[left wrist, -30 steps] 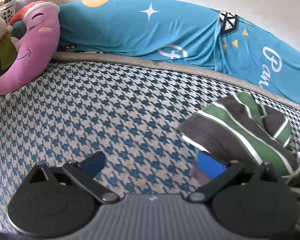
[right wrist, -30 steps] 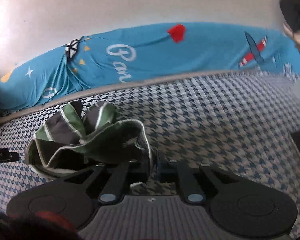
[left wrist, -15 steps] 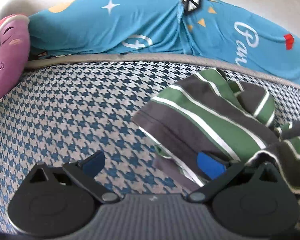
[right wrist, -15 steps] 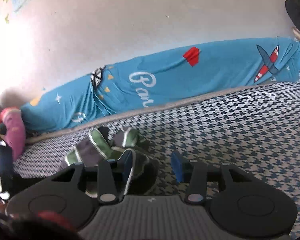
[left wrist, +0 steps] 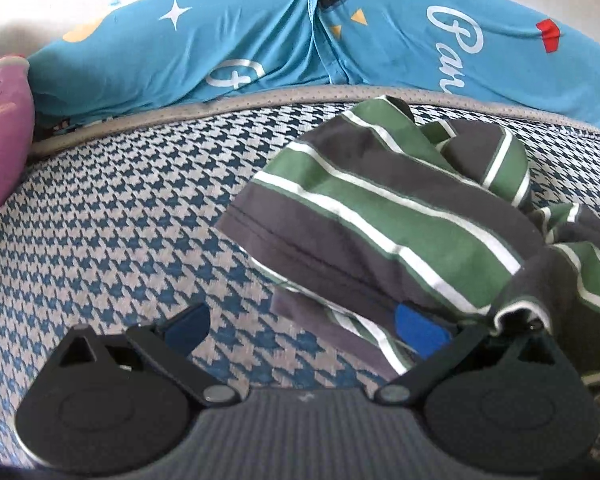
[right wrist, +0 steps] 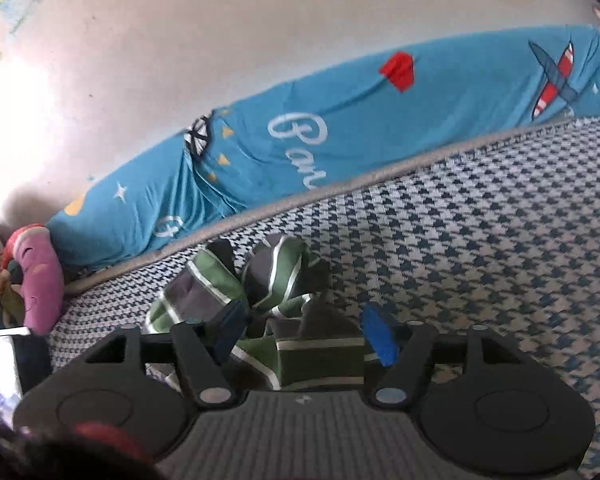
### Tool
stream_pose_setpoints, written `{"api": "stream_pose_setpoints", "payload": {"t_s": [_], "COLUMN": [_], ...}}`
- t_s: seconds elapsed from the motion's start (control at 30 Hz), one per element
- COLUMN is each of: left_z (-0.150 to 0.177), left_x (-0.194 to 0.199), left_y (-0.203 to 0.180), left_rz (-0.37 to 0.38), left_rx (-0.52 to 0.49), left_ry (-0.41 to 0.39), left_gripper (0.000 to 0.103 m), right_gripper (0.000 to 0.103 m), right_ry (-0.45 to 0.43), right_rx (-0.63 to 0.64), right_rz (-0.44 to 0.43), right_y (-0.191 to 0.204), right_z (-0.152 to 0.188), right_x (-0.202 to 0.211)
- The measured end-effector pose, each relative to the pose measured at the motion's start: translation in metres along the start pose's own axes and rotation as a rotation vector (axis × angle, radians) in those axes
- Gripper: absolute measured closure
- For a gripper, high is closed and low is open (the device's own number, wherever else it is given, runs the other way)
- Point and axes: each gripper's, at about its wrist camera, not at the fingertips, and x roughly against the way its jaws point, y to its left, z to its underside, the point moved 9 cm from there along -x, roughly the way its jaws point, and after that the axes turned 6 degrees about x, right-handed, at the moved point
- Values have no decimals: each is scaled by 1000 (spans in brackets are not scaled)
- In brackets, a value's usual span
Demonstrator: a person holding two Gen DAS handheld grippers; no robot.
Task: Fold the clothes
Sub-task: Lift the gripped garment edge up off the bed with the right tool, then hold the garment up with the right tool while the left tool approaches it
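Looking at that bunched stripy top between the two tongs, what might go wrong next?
The striped top lies crumpled, so closing the open left tongs may pinch several layers at once. The right tongs are open too, with cloth between them; a blind grab there could drag the heap across the houndstooth cover rather than spread it.

The shirt runs off the right edge and covers part of the right finger's pad.

Both wrist cams low, sharing shirt.
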Motion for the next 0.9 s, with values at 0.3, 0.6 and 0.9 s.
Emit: {"api": "stream_pose_setpoints", "payload": {"t_s": [0.3,0.6,0.9], "left_z": [6,1,-12], "left_x": [11,46,59], "left_y": [-12,12,55], "left_rz": [127,135,43], "left_rx": [-25,-8,134], "left_ry": [65,-2,-52], "left_gripper": [0,0,0], "right_gripper": [23,57,84], "right_ry": [131,173,115], "right_rx": [-14,86,296], "right_rz": [12,-42,-77], "right_y": [23,52,85], "right_z": [30,49,59], "right_x": [-59,-78,-56]}}
